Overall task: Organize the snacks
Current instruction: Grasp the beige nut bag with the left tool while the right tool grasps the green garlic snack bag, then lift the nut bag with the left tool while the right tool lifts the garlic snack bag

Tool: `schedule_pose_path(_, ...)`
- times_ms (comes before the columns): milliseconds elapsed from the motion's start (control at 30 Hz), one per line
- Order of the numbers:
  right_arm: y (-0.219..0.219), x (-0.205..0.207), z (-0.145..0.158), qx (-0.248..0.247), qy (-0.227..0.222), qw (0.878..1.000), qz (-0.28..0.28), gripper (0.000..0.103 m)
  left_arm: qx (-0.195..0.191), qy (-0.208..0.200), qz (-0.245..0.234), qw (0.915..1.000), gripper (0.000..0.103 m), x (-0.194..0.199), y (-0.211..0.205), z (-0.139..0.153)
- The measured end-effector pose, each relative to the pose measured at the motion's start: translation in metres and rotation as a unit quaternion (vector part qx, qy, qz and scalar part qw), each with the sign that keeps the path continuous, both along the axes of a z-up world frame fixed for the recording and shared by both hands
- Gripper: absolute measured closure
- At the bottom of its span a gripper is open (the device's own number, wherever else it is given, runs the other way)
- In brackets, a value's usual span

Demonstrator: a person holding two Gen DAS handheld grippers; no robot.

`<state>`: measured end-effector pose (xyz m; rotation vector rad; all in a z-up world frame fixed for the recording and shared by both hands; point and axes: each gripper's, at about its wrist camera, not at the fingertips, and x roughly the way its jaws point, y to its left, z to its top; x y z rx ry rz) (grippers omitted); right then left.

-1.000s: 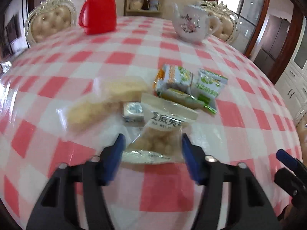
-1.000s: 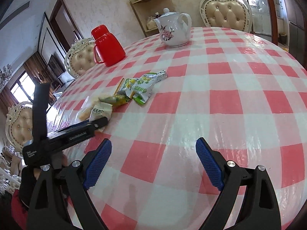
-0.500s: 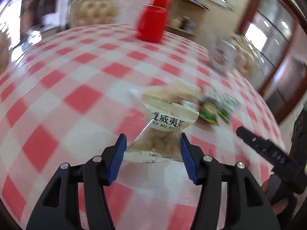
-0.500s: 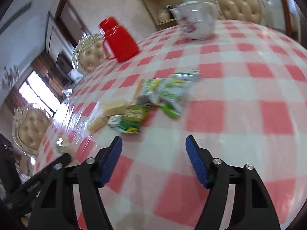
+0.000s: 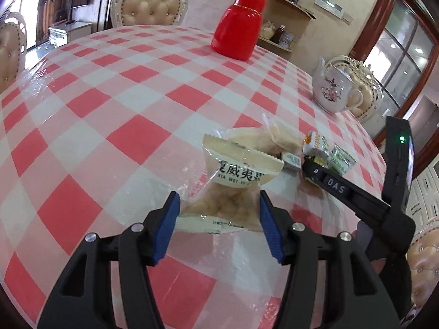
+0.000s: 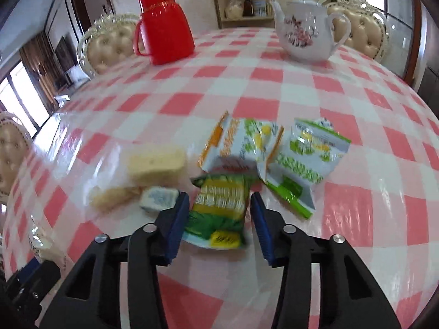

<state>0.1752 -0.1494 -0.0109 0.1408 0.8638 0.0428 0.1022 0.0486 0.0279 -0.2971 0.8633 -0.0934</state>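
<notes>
While nut packet [image 5: 230, 192] sits clamped in left gripper [image 5: 218, 219]: right gripper [image 6: 219, 213], closing round green packet [image 6: 219, 205]; squeeze centred, avoiding wrapped candy [image 6: 159, 198] at nine o'clock.

Two close, downward-tilted views, shared snack pile [image 5: 290, 148]

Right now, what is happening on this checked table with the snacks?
A person is sorting snack packets with two handheld grippers. The left gripper holds a clear bag of nuts above the table. The right gripper is closing around a green packet lying beside the other snacks; whether its fingers already press it is unclear.
</notes>
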Motion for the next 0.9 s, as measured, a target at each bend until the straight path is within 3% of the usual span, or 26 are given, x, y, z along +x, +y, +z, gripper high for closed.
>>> schedule_pose_path(133,-0.009,-0.012,-0.001,-0.03,0.0,0.999,0.025,0.065,0.005,0.005,-0.011,0.9999,0.044,0.001,-0.004,-0.002)
schedule_pose_path(367,-0.019,-0.025,0.0,-0.031,0.007,0.998,0.051,0.064,0.009,0.017,-0.023,0.9995,0.043,0.003,-0.009,-0.007)
schedule_pose_path(400,-0.017,-0.025,0.0,-0.038,0.006,0.998,0.052,0.064,0.012,0.019,-0.025,0.9994,0.041,0.004,-0.01,-0.008)
schedule_pose_path(500,-0.01,-0.027,-0.001,-0.062,0.004,0.997,0.055,0.062,0.025,0.024,-0.021,0.9992,0.024,0.007,-0.012,-0.013)
schedule_pose_path(767,-0.012,-0.029,0.0,-0.061,0.005,0.997,0.053,0.066,0.095,0.015,-0.031,0.9949,0.023,0.01,-0.026,-0.019)
schedule_pose_path(900,-0.016,-0.034,0.005,-0.038,-0.002,0.998,0.052,0.068,0.1,0.012,-0.042,0.994,0.024,0.012,-0.028,-0.02)
